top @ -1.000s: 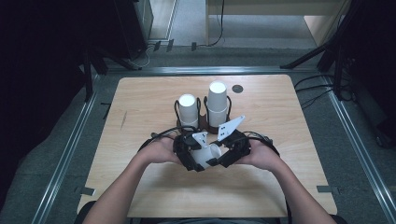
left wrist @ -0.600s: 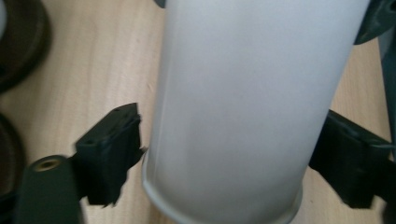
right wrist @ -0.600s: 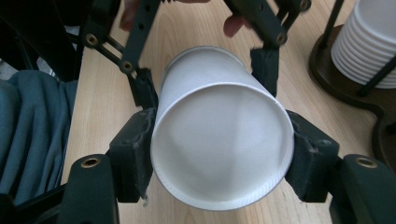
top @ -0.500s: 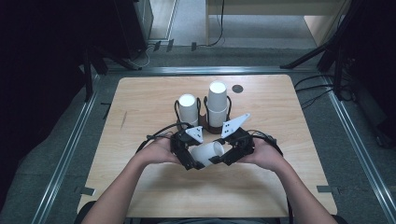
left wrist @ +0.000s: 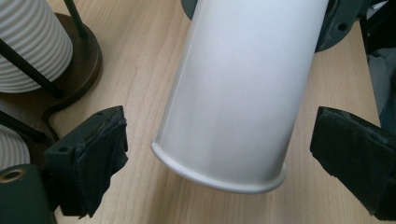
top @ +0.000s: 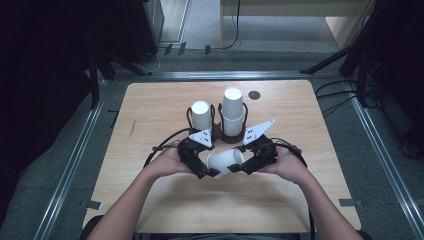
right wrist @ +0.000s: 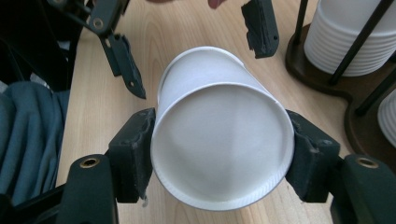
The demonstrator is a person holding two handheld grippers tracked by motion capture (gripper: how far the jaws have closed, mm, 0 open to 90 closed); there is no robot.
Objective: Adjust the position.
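Since 1 s ago both hands are sitting a bit lower/nearer the person, w/ the white paper cup now lying sideways between them over the table, in front of the dark cup rack holding two ribbed white cup stacks. The right gripper is clamping its fingers on the cup's base end, while the left gripper is holding its fingers apart either side of the rim end, not touching. No brand, label or writing is showing on the cup.
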